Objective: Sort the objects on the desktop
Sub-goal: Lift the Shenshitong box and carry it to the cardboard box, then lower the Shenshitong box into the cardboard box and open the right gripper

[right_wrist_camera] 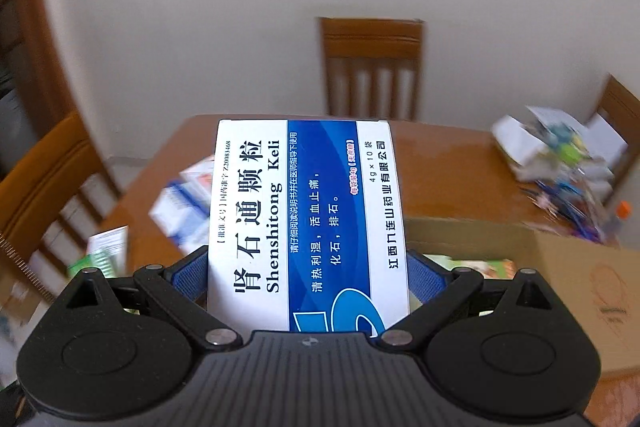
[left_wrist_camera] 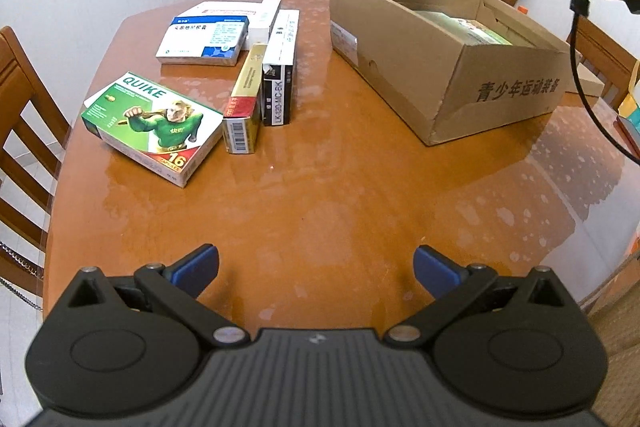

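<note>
Now the right gripper (right_wrist_camera: 308, 279) pinches the blue-white box (right_wrist_camera: 304, 219) by its sides, held above the carton (right_wrist_camera: 560, 267). Released tilted, it could catch the rim and tumble onto the table (left_wrist_camera: 340, 187). Left gripper (left_wrist_camera: 316, 267) – fingers wide, empty.

I see a white-and-blue Shenshitong Keli medicine box (right_wrist_camera: 308, 227) held aloft above an open cardboard box (left_wrist_camera: 448, 67). On the table, a green QUIKE box (left_wrist_camera: 154, 129), a blue-white box (left_wrist_camera: 204, 41) and two narrow boxes (left_wrist_camera: 260, 91) lie clustered.
</note>
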### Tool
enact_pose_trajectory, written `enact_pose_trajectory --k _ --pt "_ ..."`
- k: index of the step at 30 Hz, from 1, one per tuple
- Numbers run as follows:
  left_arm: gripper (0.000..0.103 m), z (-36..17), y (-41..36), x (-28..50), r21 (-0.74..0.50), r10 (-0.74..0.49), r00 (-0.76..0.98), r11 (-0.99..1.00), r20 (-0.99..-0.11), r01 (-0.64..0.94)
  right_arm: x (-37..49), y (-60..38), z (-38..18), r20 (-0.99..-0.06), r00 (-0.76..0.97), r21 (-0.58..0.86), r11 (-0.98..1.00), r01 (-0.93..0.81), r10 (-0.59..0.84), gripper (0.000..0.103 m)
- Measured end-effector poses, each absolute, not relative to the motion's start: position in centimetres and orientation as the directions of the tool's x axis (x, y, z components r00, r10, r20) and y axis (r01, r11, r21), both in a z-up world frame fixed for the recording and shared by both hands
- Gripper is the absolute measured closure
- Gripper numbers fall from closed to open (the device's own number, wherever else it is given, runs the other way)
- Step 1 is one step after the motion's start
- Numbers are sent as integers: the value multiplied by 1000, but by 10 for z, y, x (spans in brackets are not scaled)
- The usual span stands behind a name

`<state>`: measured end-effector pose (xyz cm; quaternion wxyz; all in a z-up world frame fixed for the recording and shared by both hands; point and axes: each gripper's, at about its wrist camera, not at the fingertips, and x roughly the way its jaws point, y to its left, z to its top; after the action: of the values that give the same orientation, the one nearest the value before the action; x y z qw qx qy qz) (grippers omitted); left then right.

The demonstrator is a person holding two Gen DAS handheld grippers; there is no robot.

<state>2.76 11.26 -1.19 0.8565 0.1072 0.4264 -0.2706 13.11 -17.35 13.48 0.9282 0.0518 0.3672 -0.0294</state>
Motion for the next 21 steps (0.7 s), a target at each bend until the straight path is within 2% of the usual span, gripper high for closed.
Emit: enact_pose_trajectory --k 7,21 --pt "0 -10 110 30 -38 -366 491 829 -790 558 148 -199 117 -711 703 132 978 160 -19 3" --pt "0 -11 108 31 -35 -360 478 826 -801 563 184 -178 35 -871 490 104 987 124 31 3"
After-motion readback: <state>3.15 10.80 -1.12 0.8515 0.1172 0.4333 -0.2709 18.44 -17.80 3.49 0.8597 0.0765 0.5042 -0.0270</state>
